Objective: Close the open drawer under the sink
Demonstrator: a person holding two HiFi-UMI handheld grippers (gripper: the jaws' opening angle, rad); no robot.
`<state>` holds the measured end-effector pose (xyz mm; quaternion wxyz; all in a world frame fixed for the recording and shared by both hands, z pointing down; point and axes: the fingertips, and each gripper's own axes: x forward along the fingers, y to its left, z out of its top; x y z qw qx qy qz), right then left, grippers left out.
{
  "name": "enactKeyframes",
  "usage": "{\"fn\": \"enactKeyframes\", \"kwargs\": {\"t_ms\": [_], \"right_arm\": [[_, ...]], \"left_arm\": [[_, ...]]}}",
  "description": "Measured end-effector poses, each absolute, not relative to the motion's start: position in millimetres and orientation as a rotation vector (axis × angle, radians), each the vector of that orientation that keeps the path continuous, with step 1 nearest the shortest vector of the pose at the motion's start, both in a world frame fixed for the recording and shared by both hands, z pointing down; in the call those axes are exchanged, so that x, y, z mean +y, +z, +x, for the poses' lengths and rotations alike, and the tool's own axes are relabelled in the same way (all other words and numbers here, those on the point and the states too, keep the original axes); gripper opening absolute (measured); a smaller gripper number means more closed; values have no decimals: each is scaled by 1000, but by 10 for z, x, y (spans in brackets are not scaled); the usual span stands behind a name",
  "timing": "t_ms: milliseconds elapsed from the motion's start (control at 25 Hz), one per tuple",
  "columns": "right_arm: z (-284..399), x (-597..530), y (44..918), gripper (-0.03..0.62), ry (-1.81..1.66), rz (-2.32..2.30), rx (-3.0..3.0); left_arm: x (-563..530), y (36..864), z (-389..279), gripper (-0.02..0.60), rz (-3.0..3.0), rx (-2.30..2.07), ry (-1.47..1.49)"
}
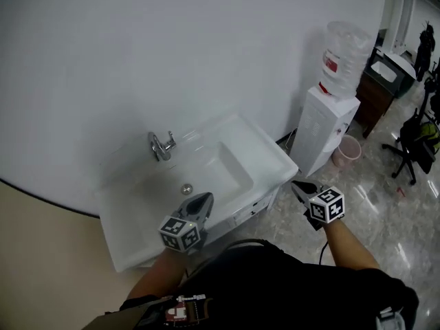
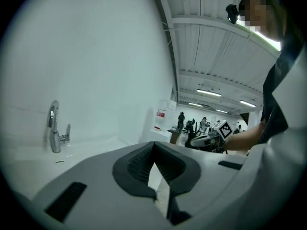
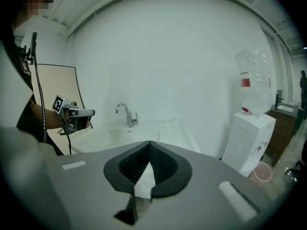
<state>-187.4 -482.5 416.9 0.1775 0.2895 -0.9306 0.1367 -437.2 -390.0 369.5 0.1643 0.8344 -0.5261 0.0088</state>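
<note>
The white sink [image 1: 265,150] with a chrome faucet [image 1: 160,145] stands against the white wall. Under its front rim only a narrow white strip of the drawer front [image 1: 251,210] shows, close beneath the basin edge. My left gripper [image 1: 204,198] hovers over the basin's front edge, jaws shut and holding nothing. My right gripper [image 1: 297,185] hangs off the sink's right front corner, also shut and holding nothing. In the left gripper view the pads [image 2: 139,164] meet at the tip and the faucet [image 2: 54,128] is at left. The right gripper view looks across the basin to the faucet [image 3: 127,114] and the left gripper [image 3: 79,113].
A white water dispenser [image 1: 326,126] with a clear bottle stands right of the sink, with a pink bin [image 1: 347,150] beside it. Further right are a dark cabinet [image 1: 375,91] and an office chair [image 1: 412,150] on the glossy tiled floor.
</note>
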Motion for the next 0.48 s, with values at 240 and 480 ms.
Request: {"fn": "enactKeyframes", "kwargs": {"t_ms": [240,480], "right_arm": [[-2531,-5005,3961,2,315,708,-2676],[-3308,-5110,3830,2,299,665,-2691]], "left_arm": [[-3607,3609,-5104,-3,2275,-1669,-33],[-3381,3666,-6089,-3,2151,-1780,-110]]}}
